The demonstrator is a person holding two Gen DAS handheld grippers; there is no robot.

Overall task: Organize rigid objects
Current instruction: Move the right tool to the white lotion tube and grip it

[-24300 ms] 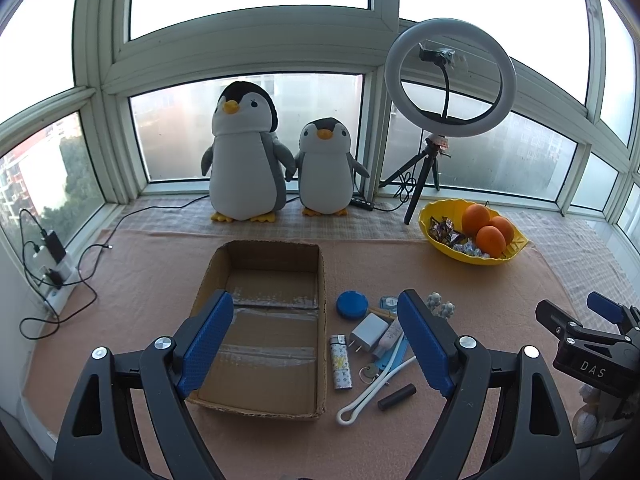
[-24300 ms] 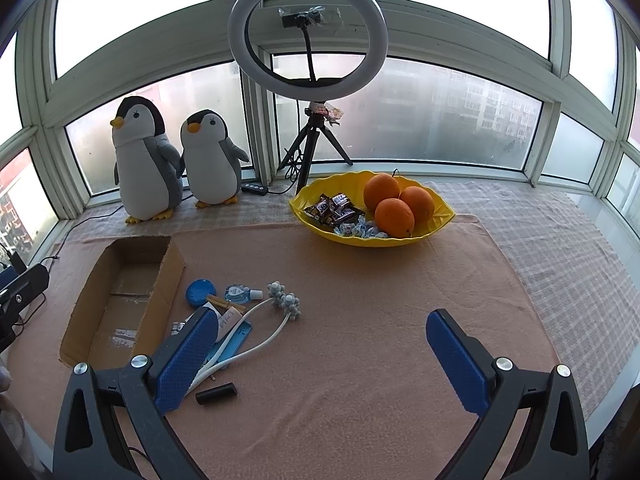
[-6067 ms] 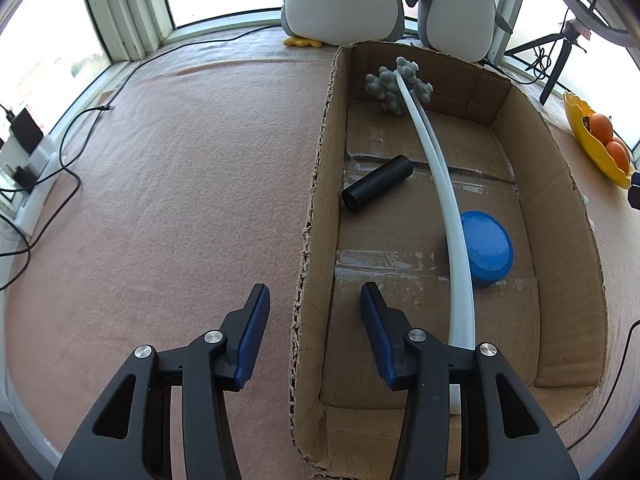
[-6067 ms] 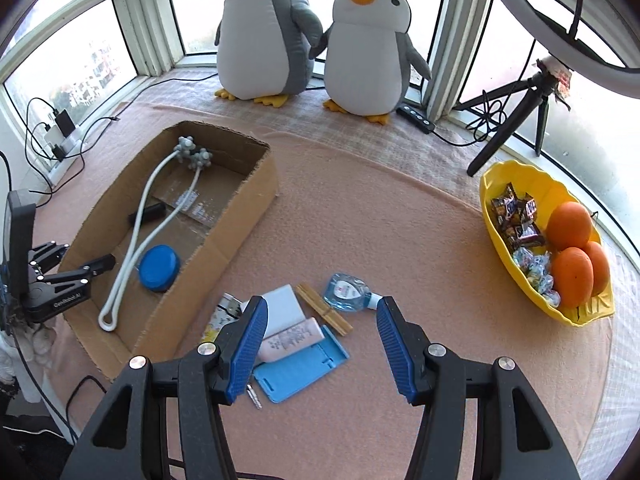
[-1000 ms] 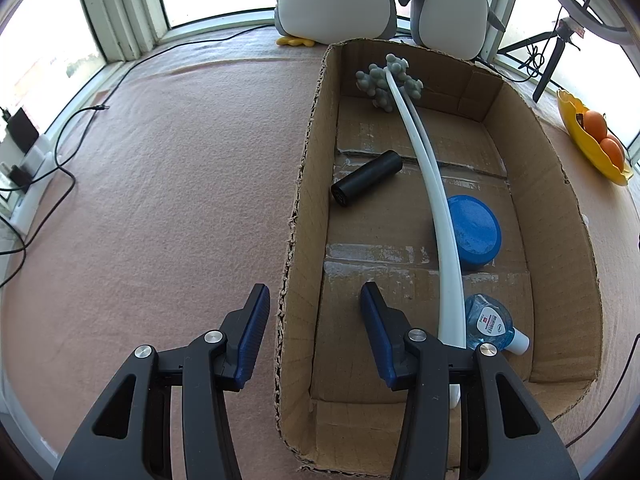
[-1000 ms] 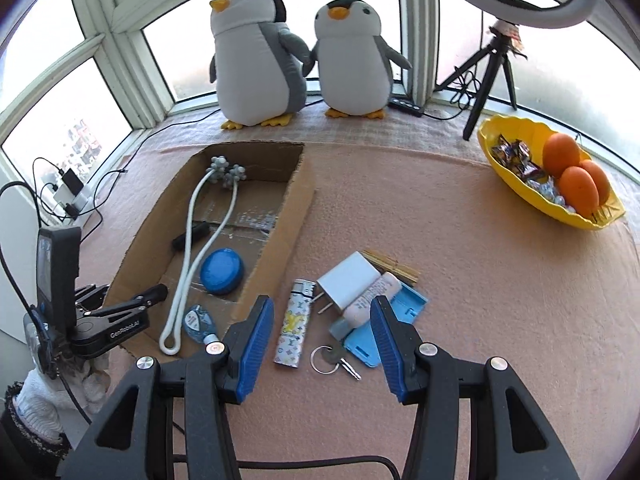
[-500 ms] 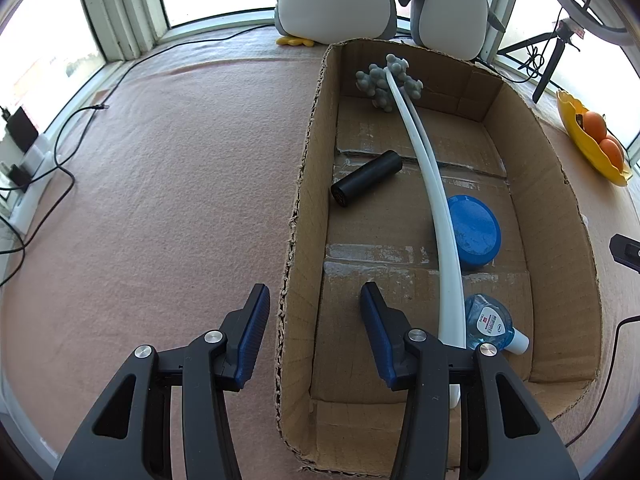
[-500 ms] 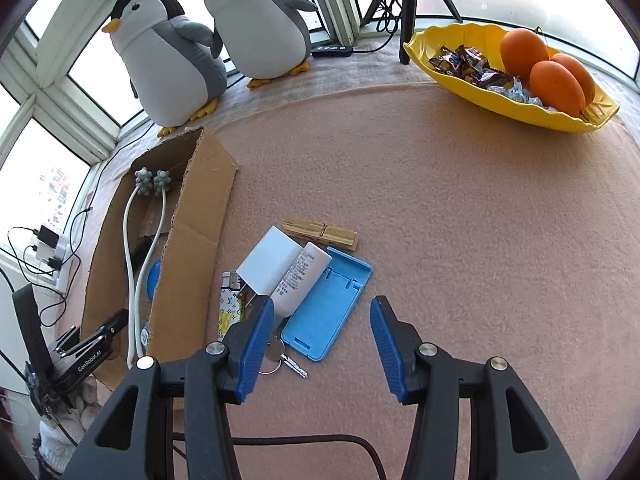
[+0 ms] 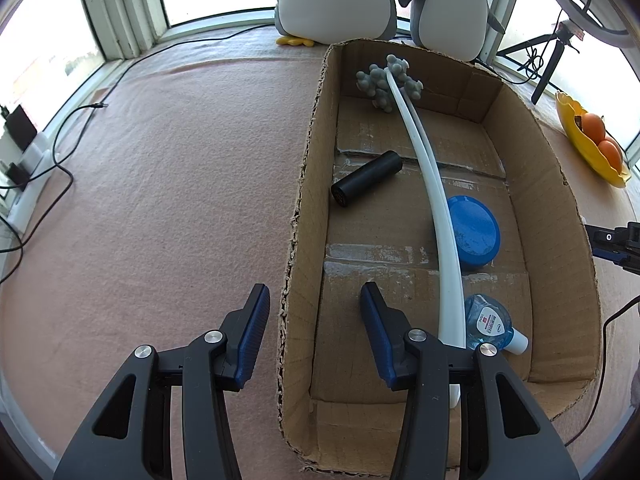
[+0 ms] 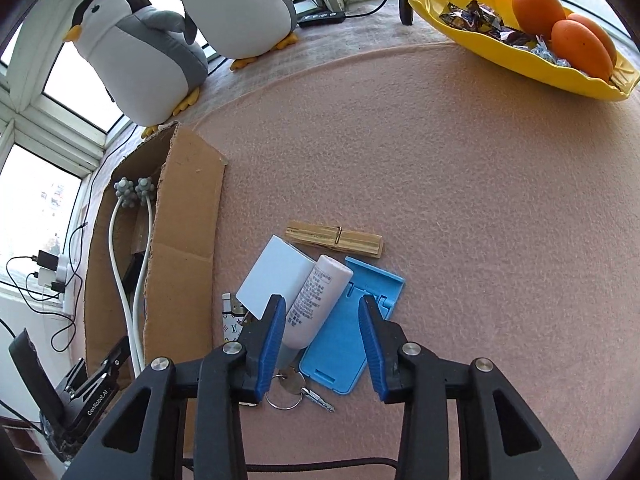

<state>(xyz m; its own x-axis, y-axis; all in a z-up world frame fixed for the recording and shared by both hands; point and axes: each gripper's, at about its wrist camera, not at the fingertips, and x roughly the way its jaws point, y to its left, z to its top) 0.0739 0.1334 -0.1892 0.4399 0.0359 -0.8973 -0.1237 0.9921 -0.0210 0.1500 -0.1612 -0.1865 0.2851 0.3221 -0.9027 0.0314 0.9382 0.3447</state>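
My left gripper (image 9: 312, 300) hangs over the near end of the cardboard box (image 9: 560, 200). Its jaws stand narrowly apart astride the box's left wall, and neither pad presses on it. Inside the box lie a black cylinder (image 9: 366, 178), a blue round lid (image 9: 476, 236), a white looped massager (image 9: 432, 200) and a small clear bottle (image 9: 488, 324). My right gripper (image 10: 322, 312) is low over the loose pile, its jaws closing. A white tube (image 10: 316, 300) on a blue phone stand (image 10: 356, 320) lies between them, ungripped. A white charger (image 10: 276, 276), a lighter (image 10: 230, 320), keys (image 10: 296, 390) and a wooden clothespin (image 10: 336, 238) lie around.
A yellow bowl (image 10: 520, 56) with oranges and sweets stands at the far right. Two plush penguins (image 10: 140, 60) sit behind the box by the window. Cables and a power strip (image 9: 24, 184) lie along the left edge. Pink cloth covers the table.
My right gripper has come down and nearer to the pile, rolled, and its jaws have narrowed around the tube. The left gripper and the box have not moved.
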